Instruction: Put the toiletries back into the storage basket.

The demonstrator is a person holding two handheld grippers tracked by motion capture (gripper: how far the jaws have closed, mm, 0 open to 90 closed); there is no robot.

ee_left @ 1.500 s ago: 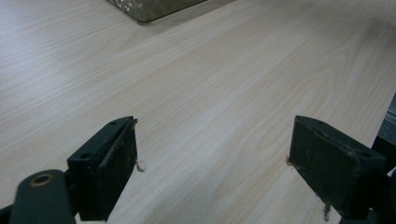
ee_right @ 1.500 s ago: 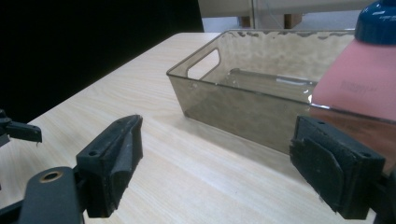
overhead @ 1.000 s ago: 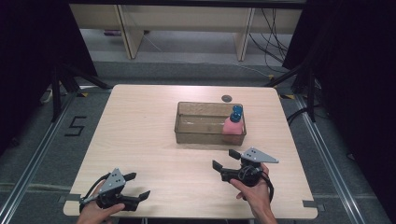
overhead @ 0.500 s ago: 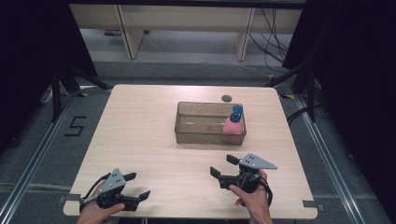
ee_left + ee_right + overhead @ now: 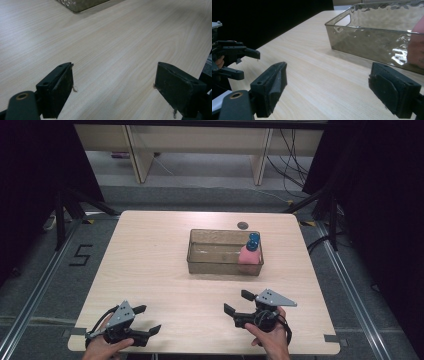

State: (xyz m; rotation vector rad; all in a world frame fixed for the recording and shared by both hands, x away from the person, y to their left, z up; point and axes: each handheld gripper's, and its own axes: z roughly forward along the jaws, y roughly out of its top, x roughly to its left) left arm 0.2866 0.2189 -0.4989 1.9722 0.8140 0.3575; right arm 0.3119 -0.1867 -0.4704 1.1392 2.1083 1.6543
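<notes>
lab | black curtains [image 5: 30, 180] | floor cables [image 5: 292, 155] | taped number [image 5: 80, 255] beside table [image 5: 150, 270]

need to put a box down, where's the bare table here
Bare wood spans the whole left half of the table, left of the clear bin, and the strip between the bin and both claws. Crowded: the bin's right end, where the pink bottle stands.
</notes>
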